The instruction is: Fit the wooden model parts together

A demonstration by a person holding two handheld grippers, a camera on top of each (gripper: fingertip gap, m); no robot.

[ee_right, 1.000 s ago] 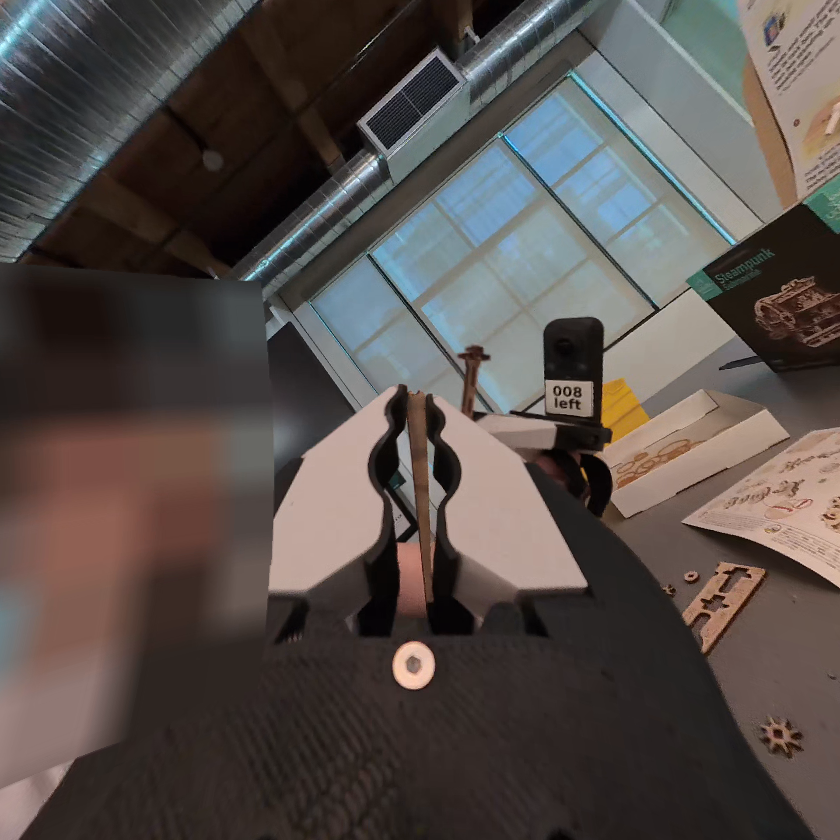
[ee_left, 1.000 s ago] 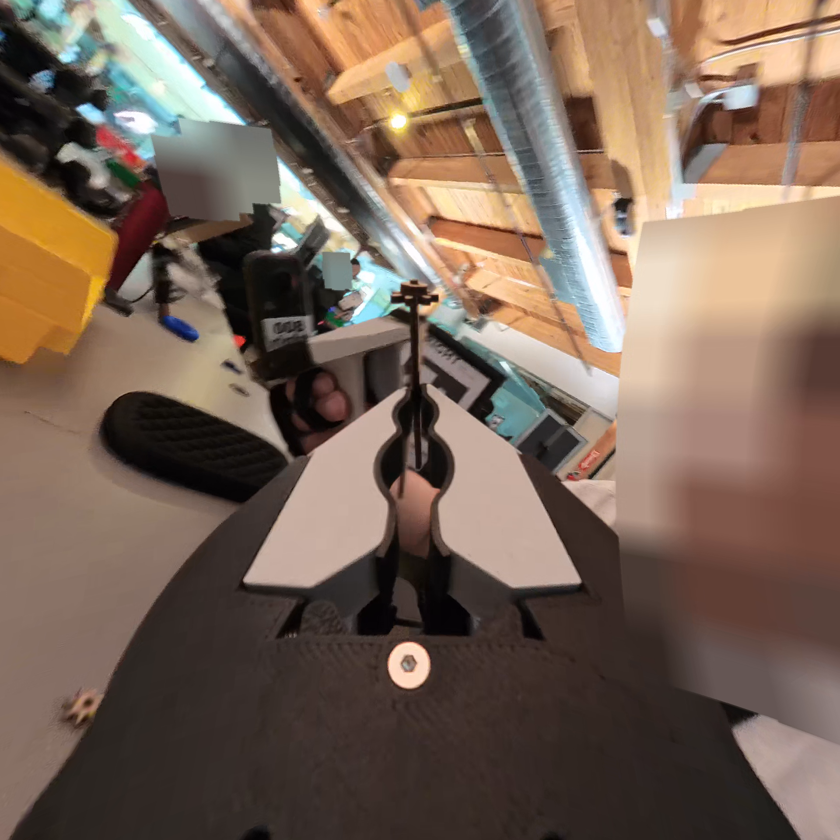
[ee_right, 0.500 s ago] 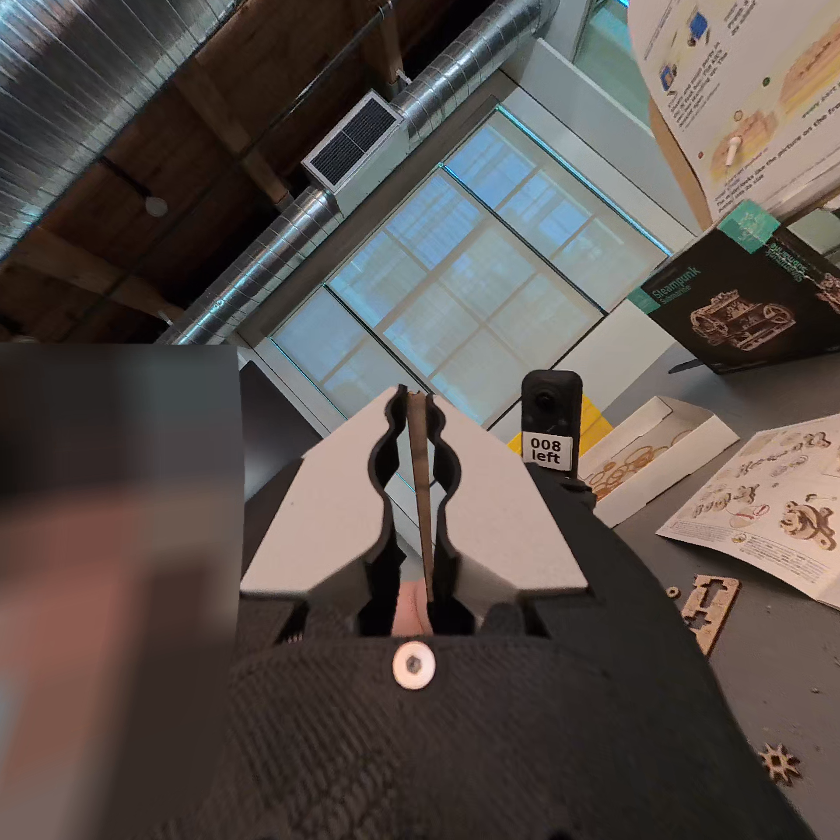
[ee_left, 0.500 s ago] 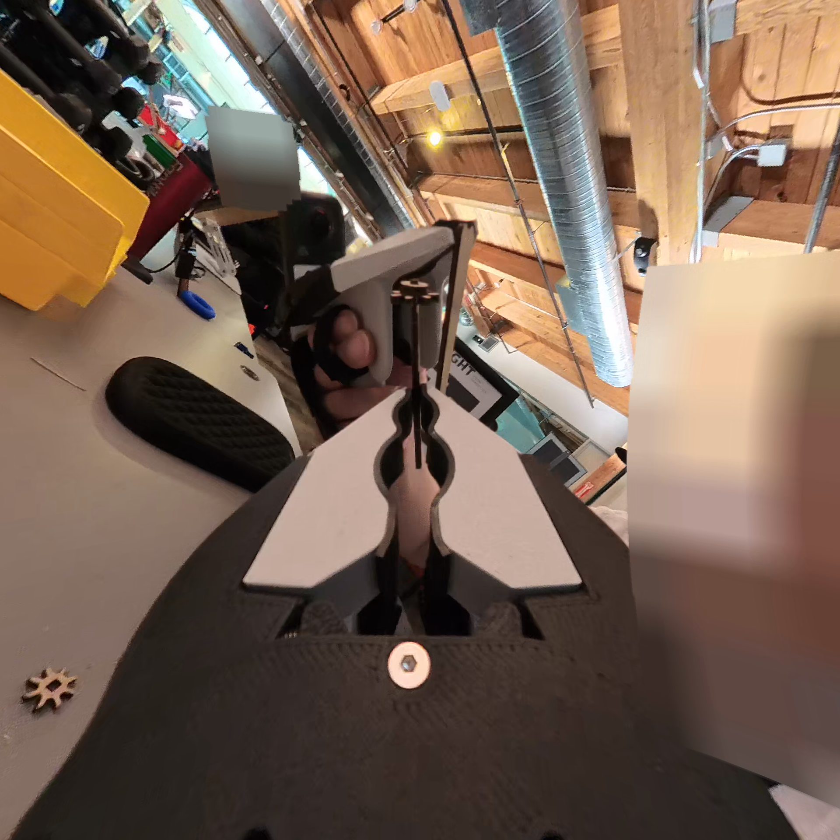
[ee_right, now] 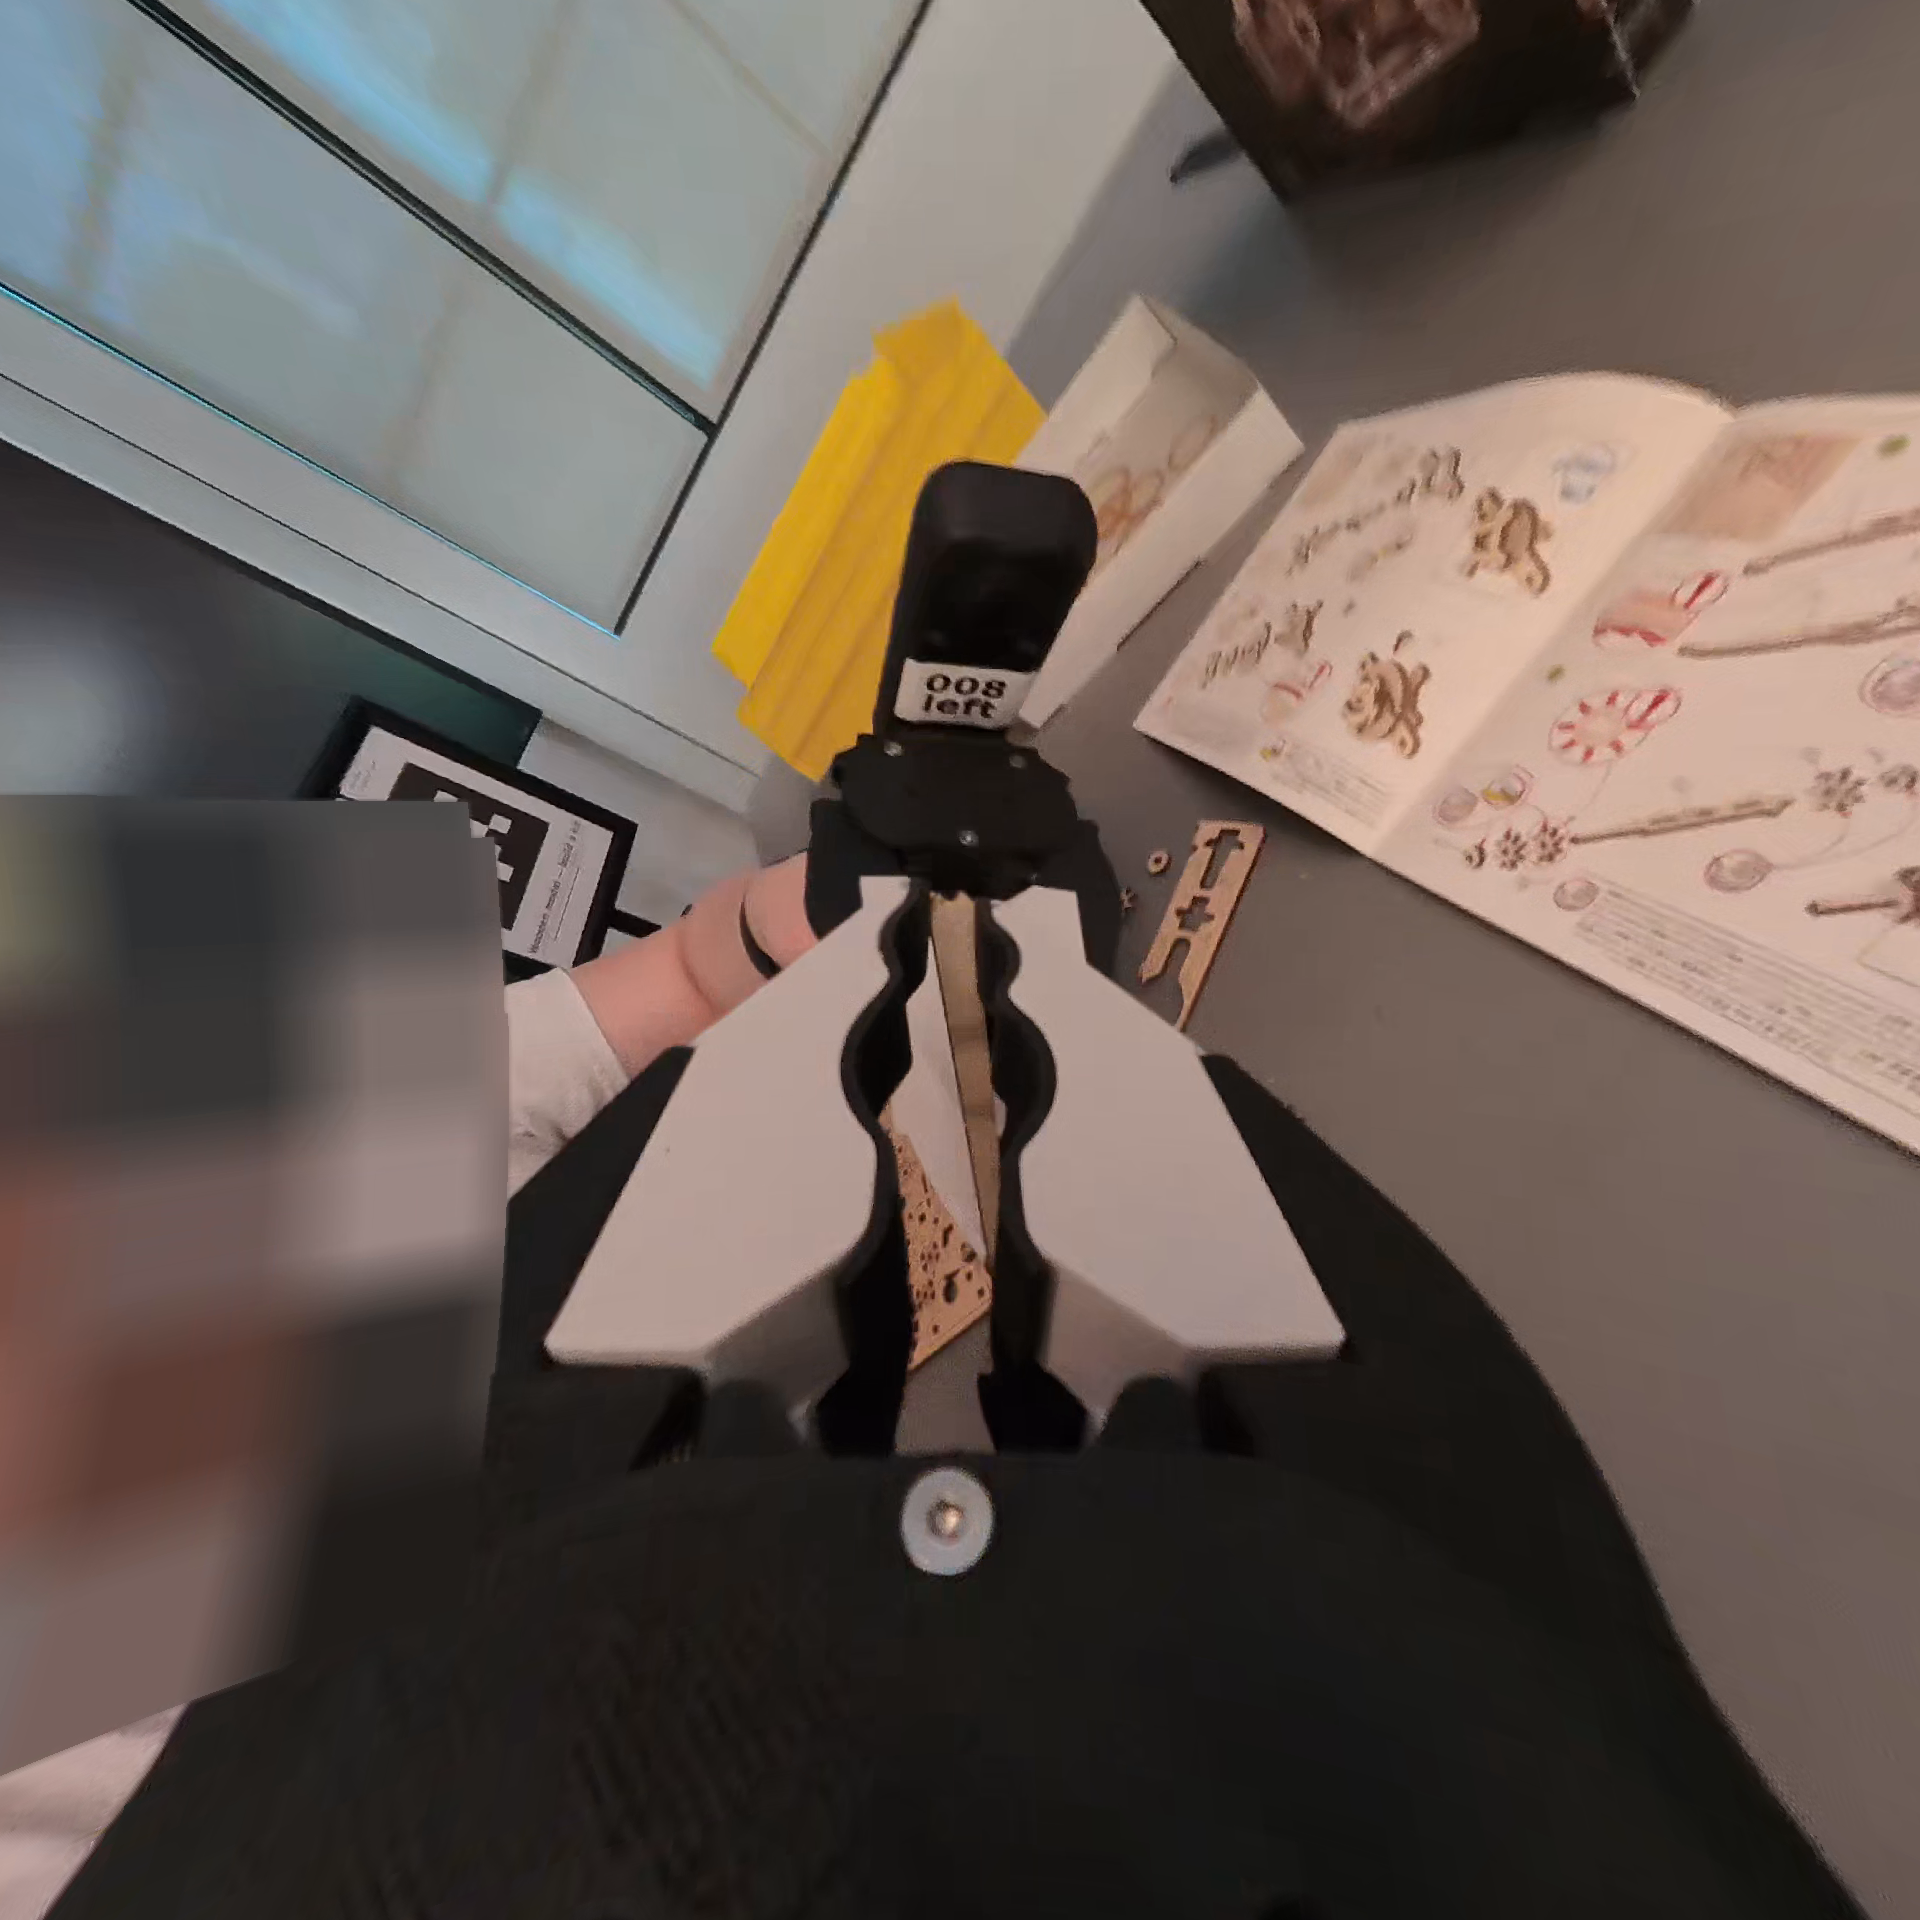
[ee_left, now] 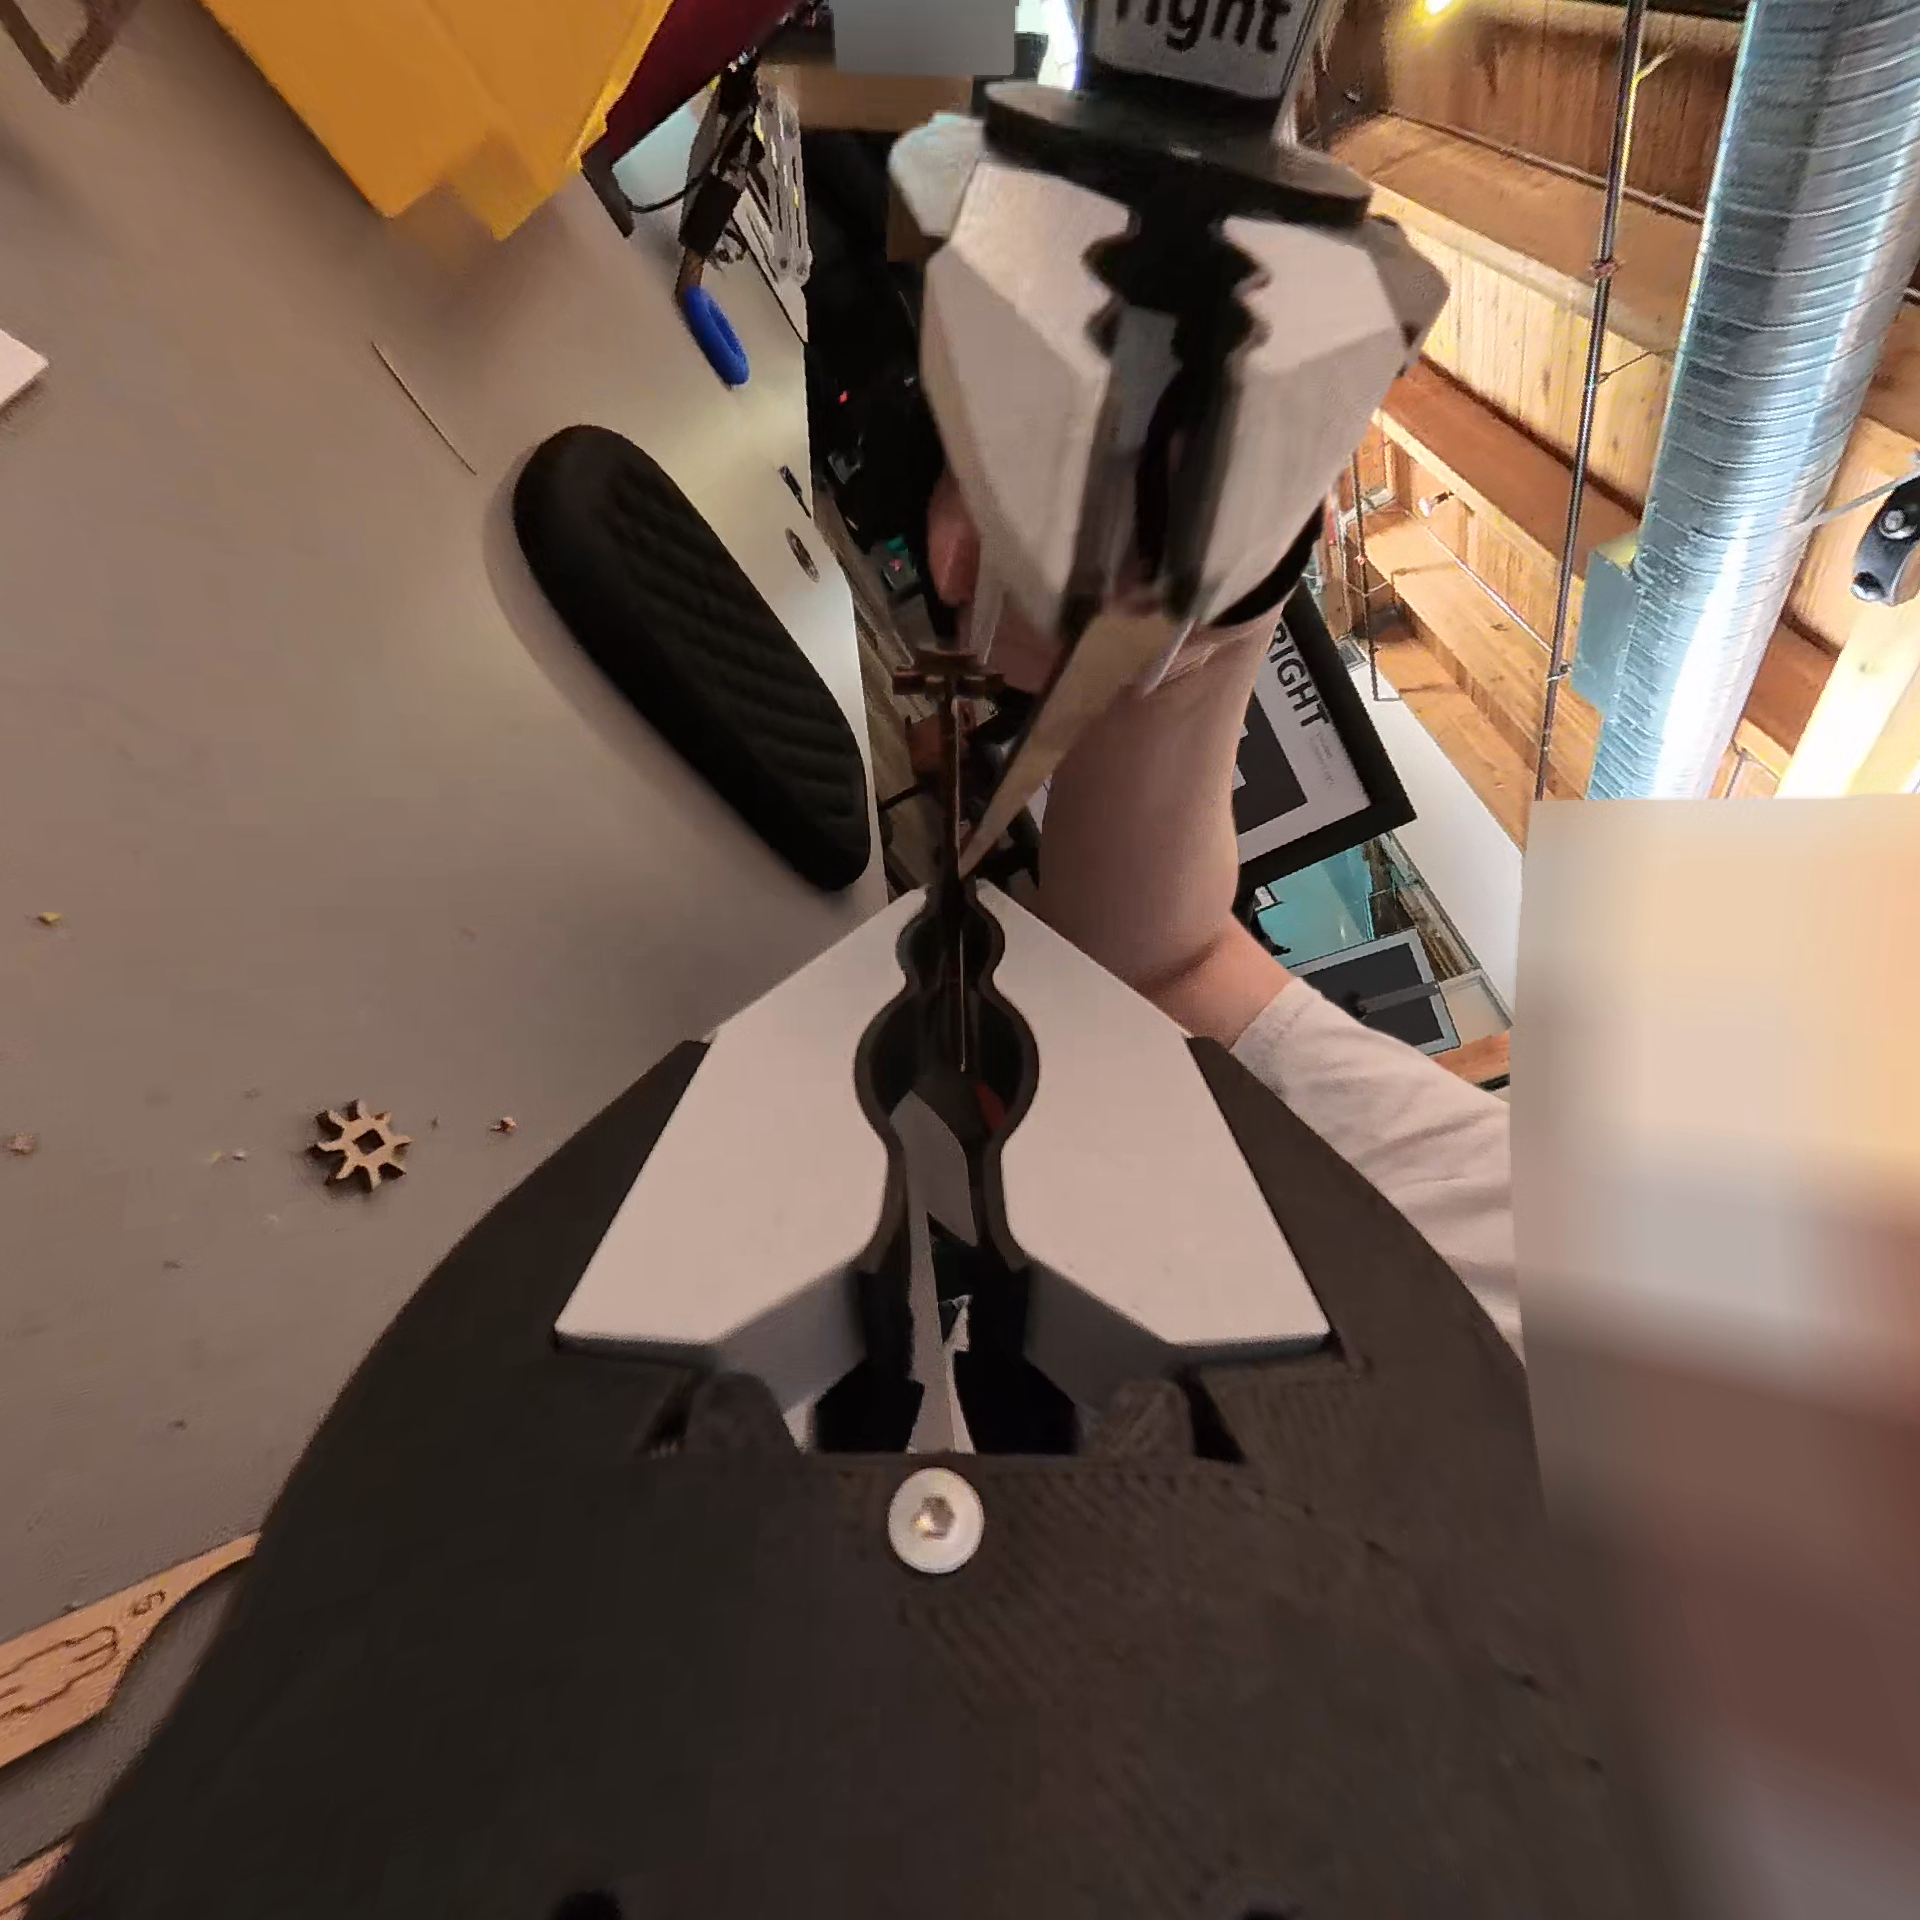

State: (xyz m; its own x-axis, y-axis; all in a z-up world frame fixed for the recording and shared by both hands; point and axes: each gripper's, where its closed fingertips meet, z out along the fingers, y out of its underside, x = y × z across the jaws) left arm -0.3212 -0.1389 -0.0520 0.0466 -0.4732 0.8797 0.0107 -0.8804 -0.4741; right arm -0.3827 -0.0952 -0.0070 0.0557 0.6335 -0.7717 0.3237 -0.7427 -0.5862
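Pinching a thin dark wooden axle piece with a small cross-shaped head [ee_left: 951,821] edge-on, the left gripper [ee_left: 948,902] is clenched, the stick rising straight out past its tips. Just beyond, the right gripper [ee_left: 1127,613] points back at it, clamped on a flat pale plywood plate [ee_left: 1039,748] whose narrow end meets the stick right at the left tips; the right wrist view shows that plate [ee_right: 968,1049] edge-on between its own closed jaws. Mating them well probably means squaring the plate to the stick and pressing slowly, without twisting. Farther left on the grey table [ee_left: 260,727] lies a small wooden gear [ee_left: 361,1144].
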